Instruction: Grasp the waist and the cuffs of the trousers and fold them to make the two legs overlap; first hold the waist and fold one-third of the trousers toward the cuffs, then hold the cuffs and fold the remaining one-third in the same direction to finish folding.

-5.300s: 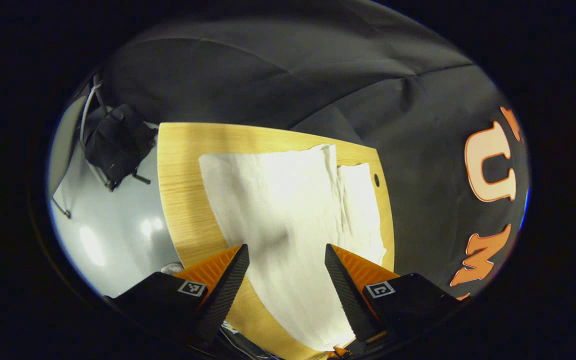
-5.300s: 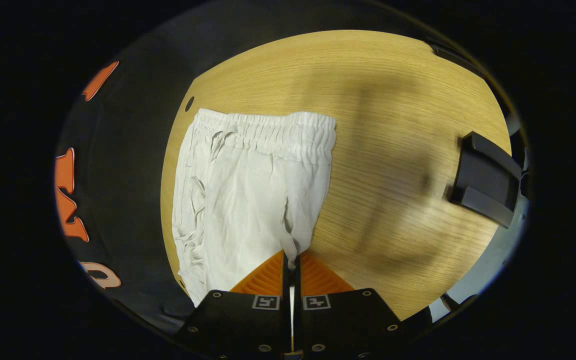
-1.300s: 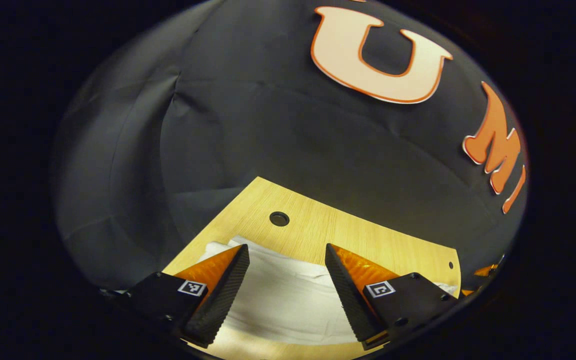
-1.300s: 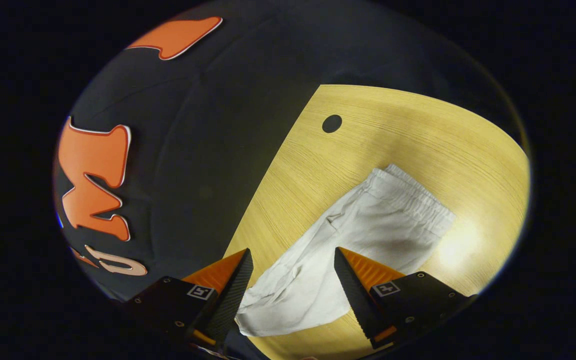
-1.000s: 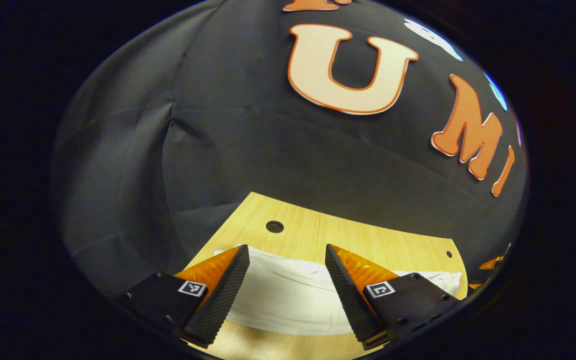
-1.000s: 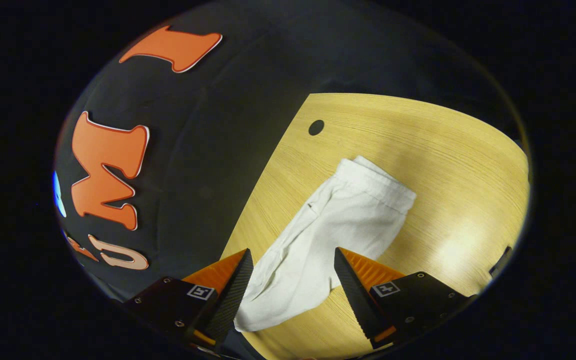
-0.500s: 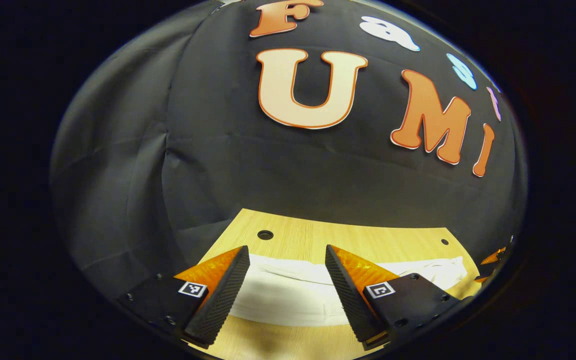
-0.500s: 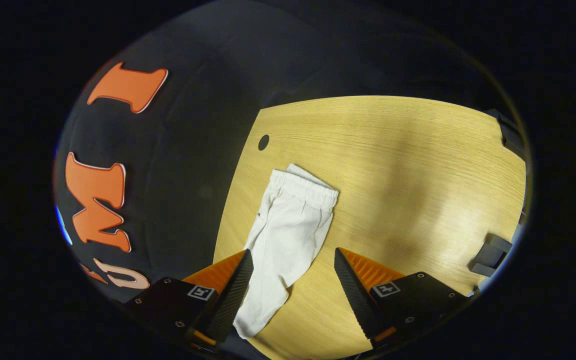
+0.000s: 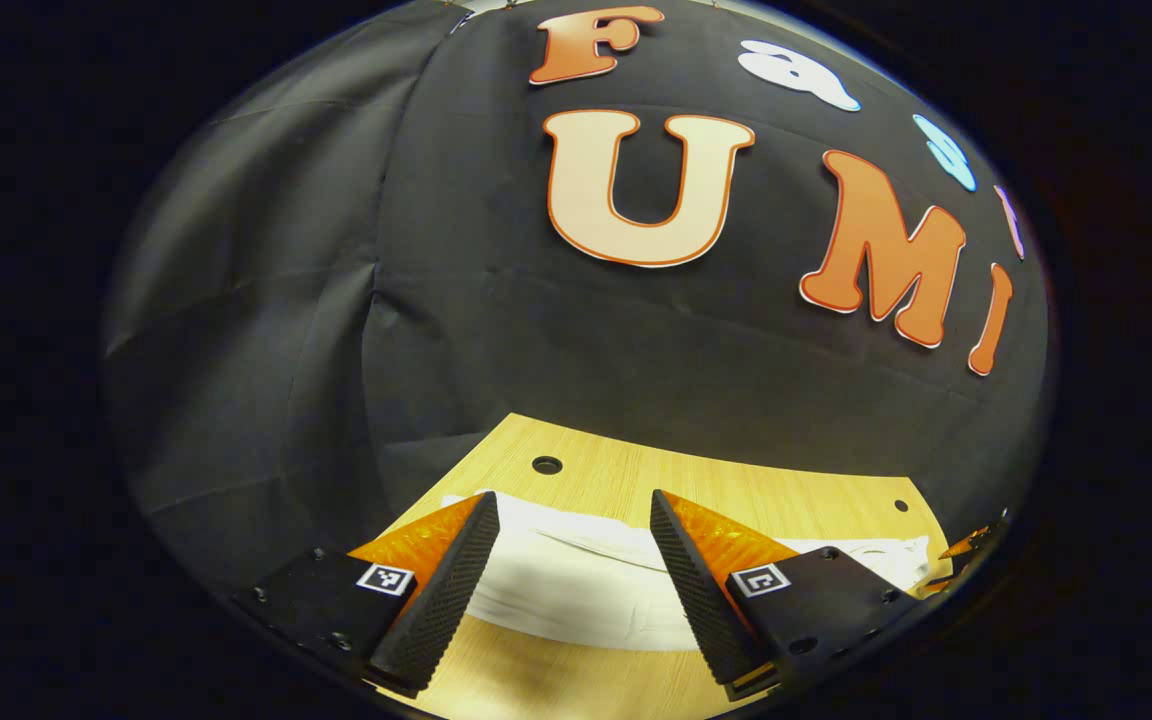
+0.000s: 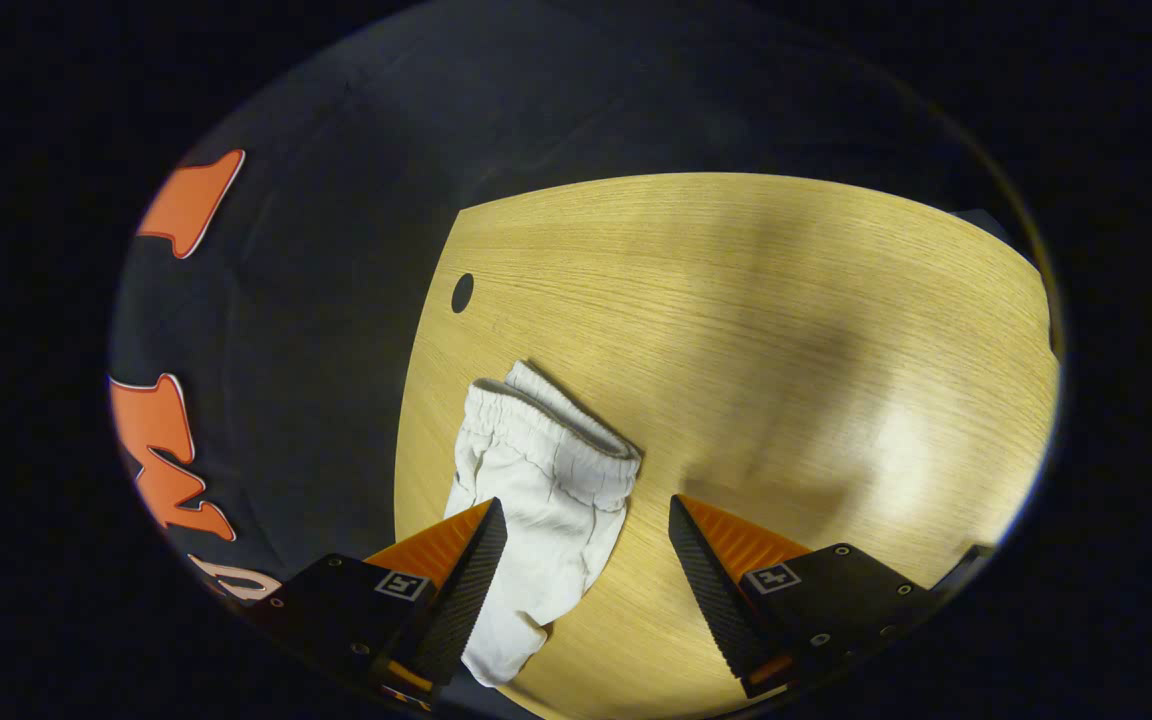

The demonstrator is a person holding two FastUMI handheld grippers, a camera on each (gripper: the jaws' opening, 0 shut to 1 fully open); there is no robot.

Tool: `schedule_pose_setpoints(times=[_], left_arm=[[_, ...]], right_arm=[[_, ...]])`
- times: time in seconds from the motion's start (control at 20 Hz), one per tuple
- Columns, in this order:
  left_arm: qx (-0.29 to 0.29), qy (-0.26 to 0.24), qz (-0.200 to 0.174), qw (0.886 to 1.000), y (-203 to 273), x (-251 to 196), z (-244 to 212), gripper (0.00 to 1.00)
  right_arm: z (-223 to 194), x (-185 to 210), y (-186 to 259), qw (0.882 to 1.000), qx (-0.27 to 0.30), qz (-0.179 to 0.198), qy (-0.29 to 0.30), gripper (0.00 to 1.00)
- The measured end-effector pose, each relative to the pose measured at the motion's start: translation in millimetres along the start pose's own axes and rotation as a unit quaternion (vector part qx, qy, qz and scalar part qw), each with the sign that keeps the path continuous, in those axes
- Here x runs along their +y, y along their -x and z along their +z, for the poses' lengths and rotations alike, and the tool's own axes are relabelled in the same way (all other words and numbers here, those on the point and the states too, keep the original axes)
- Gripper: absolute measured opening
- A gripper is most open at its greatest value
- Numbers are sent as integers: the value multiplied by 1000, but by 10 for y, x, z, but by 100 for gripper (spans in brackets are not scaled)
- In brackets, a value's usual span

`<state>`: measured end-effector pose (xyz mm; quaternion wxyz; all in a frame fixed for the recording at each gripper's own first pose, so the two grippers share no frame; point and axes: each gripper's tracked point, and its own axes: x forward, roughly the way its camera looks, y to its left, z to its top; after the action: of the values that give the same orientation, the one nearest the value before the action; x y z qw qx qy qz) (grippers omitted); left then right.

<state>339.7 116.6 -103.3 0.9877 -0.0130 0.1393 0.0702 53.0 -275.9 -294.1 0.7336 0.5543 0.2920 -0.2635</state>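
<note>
The white trousers (image 9: 576, 585) lie on the wooden table (image 9: 736, 490), legs overlapped, stretched across the left gripper view just beyond my fingers. My left gripper (image 9: 576, 560) is open, hovering over the cloth with nothing between its fingers. In the right gripper view the elastic waist (image 10: 546, 435) lies a little beyond my right gripper (image 10: 586, 560), which is open above the trousers (image 10: 536, 530). The waist end looks bunched. The far end of the trousers (image 9: 886, 555) reaches toward the table's right corner.
A round hole (image 9: 546, 465) sits in the table near its back edge, and another hole (image 10: 462, 292) shows close to the booth wall. A small hole (image 9: 901, 505) marks the right corner. Bare wood (image 10: 786, 330) spreads to the right of the trousers.
Both grippers have let go and risen from the cloth since 5.3 s ago. In the last second the right gripper swung toward the waist, which now lies nearer its fingers. The left barely moved.
</note>
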Motion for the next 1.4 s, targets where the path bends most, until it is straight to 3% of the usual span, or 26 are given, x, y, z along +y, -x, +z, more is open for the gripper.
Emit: schedule_pose_setpoints(times=[0.45,0.5,0.55,0.6,0.75,0.85,1.05,1.4], left_arm=[[8,9,38,999,87,-36,-47,100],[9,8,42,999,83,-49,-73,100],[11,8,45,999,99,-47,-77,99],[11,9,49,999,121,-35,-93,100],[16,20,56,998,141,-23,-140,100],[19,28,60,998,137,-14,-168,99],[22,22,66,997,145,2,-158,99],[31,40,48,998,97,55,-232,99]], right_arm=[[96,110,-325,1000,30,3,-7,95],[102,90,-353,999,32,-3,-4,84],[106,45,-371,999,31,-11,2,87],[116,4,-383,999,29,-18,9,81],[144,-41,-407,999,29,-33,8,36],[159,-12,-454,999,23,-25,15,17],[167,60,-372,999,1,-15,44,5],[136,876,-77,996,-19,58,69,5]])
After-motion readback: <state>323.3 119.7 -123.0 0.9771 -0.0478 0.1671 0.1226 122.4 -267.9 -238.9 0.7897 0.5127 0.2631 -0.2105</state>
